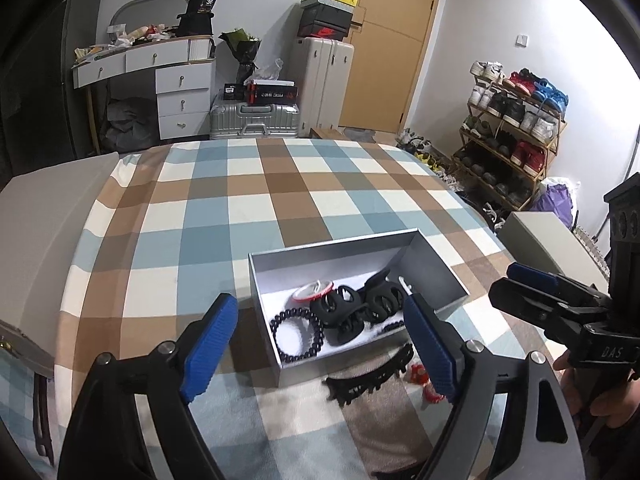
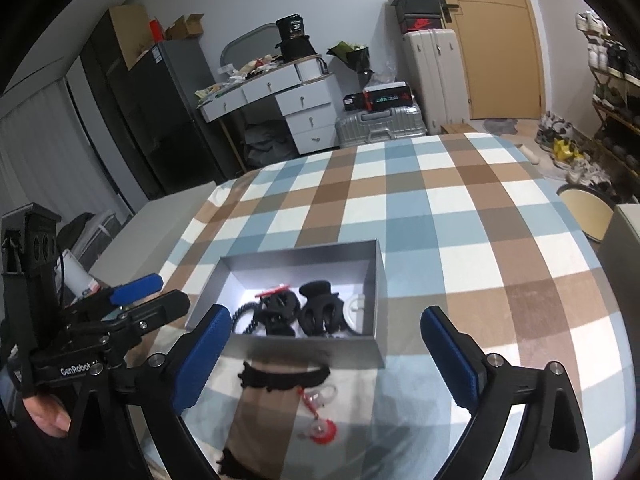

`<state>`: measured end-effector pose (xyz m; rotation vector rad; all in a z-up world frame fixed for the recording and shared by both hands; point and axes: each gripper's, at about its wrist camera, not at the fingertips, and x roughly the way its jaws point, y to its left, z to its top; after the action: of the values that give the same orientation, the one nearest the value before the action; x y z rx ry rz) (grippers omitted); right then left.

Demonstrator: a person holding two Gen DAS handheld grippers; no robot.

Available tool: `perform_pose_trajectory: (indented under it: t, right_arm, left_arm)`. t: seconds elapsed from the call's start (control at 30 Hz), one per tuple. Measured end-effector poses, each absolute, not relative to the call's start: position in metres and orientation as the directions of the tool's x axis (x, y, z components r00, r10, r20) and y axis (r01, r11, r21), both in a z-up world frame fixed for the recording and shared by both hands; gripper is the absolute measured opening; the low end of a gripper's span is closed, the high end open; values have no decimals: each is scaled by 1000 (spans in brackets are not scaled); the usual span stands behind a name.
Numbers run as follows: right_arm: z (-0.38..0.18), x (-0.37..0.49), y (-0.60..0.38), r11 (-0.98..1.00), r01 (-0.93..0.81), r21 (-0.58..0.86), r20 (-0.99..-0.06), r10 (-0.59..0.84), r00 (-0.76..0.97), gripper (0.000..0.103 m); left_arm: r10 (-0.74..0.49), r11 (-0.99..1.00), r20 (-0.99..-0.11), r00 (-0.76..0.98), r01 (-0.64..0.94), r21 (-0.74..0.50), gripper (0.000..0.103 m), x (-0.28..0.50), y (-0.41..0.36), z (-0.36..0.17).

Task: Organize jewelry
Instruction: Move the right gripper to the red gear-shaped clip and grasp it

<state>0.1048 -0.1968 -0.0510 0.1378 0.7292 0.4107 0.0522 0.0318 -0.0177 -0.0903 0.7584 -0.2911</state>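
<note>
A grey open box (image 1: 436, 268) (image 2: 312, 352) sits on the checked bedspread. It holds two black claw clips (image 1: 352, 308) (image 2: 316, 312), a black bead bracelet (image 1: 298, 332) (image 2: 242, 316) and a red-and-white bangle (image 1: 312, 290). In front of the box lie a black lace choker (image 1: 370, 380) (image 2: 286, 376) and red earrings (image 1: 424, 380) (image 2: 320, 412). My left gripper (image 1: 324, 344) is open just above the box's near side. My right gripper (image 2: 326, 360) is open over the choker. Each gripper shows in the other's view, the right (image 1: 528, 280) and the left (image 2: 152, 292).
The checked bedspread (image 1: 280, 200) (image 2: 460, 240) stretches far beyond the box. A grey headboard or panel (image 1: 40, 240) runs along the left edge. A shoe rack (image 1: 516, 132), suitcases (image 1: 256, 118) and a white desk (image 1: 160, 80) stand beyond the bed.
</note>
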Motion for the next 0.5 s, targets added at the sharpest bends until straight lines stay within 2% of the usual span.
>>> perform_pose_trajectory:
  t: [0.5]
  right_arm:
    - [-84,86,-167,893,-441,92,-750,354,559,97]
  left_arm:
    - [-306,934,-732,608,341,-106,82,21,16,-35]
